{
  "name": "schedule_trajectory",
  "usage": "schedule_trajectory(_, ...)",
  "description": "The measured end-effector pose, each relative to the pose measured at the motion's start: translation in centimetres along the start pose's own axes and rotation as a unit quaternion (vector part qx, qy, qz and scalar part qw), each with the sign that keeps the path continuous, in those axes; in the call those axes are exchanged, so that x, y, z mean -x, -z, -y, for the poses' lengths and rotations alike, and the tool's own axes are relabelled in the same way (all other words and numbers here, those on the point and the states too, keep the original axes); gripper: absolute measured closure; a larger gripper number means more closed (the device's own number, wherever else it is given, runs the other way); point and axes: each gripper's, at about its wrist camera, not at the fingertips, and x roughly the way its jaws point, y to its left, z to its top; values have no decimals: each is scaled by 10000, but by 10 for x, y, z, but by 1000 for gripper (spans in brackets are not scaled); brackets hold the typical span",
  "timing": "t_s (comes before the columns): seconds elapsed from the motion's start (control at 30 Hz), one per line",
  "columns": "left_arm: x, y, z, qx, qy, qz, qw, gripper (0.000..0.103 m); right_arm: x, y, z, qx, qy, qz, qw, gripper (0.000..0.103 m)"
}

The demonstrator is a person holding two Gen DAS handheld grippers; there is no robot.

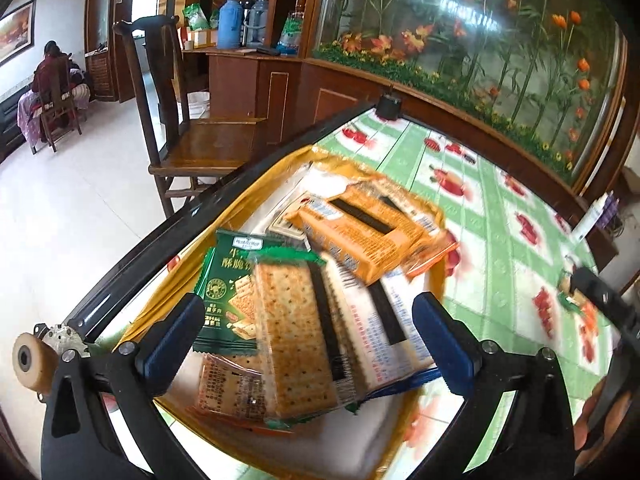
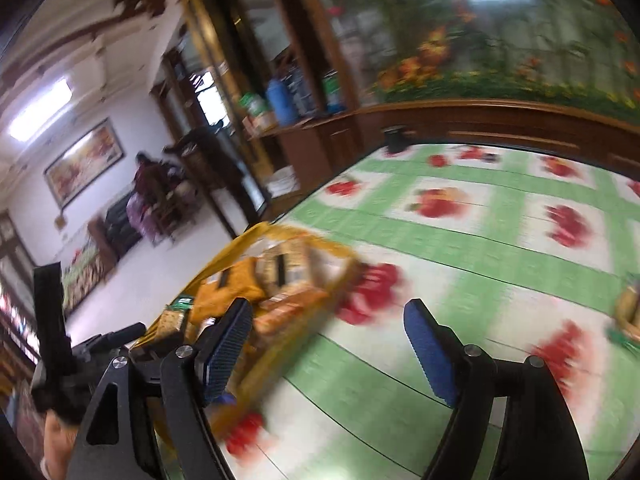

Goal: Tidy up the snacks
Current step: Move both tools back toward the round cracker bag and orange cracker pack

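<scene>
Near the table's left edge, a yellow-rimmed tray [image 1: 434, 216] holds the snack packs. Left gripper [image 1: 306, 320] hangs over the tray's near end, jaws spread wide, nothing between the blue pads [image 1: 176, 332]. Directly under the gap: a clear-wrapped cracker pack [image 1: 296, 340] with a green serrated top edge, lying tilted across the pile. A dark green cracker pack [image 1: 226, 284] sits partly beneath it on the tray's left side. An orange-printed pack [image 1: 230, 390] shows under both at the near end. Two orange biscuit packs [image 1: 360, 232] with dark strips lie stacked toward the tray's far end. A white printed pack [image 1: 384, 312] sits between the clear pack and the right finger.

Right gripper [image 2: 328, 340] is released as well, jaws apart, hovering over the bare tablecloth [image 2: 460, 248] just right of the tray [image 2: 340, 252]. Its view is heavily motion-blurred; pack detail there is unreadable. More snacks [image 2: 628, 312] lie at the table's right edge, too blurred to identify.

Surroundings: green-and-white check cloth with red fruit prints. A small black object [image 1: 389, 106] stands at the table's far left corner. A dark wooden chair [image 1: 192, 136] stands just off the left edge, close to the tray. A wood cabinet with a floral glass panel [image 1: 480, 40] runs along the far edge. Blue thermos flasks [image 1: 230, 24] stand on a sideboard beyond. A seated person [image 1: 50, 76] is well apart, across the room.
</scene>
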Motion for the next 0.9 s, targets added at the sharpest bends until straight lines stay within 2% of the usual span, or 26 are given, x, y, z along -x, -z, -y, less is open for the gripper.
schedule_trajectory(0.13, 12, 0, 22, -77, 270, 136, 9995, 0, 49, 12, 54, -477, 467, 275, 9974, 23)
schedule_trajectory(0.3, 19, 6, 80, -657, 649, 128, 9956, 0, 98, 32, 117, -953, 1063, 459, 9887, 22)
schedule_trajectory(0.43, 19, 14, 134, -1162, 961, -1, 9886, 0, 127, 46, 157, -1363, 1295, 557, 9806, 21)
schedule_trajectory(0.63, 26, 30, 189, -1750, 1252, -89, 9765, 0, 150, 56, 182, -1601, 1414, 648, 9748, 21)
schedule_trajectory(0.9, 34, 41, 223, -2153, 1184, -19, 9693, 0, 169, 61, 190, -1593, 1503, 726, 9730, 21)
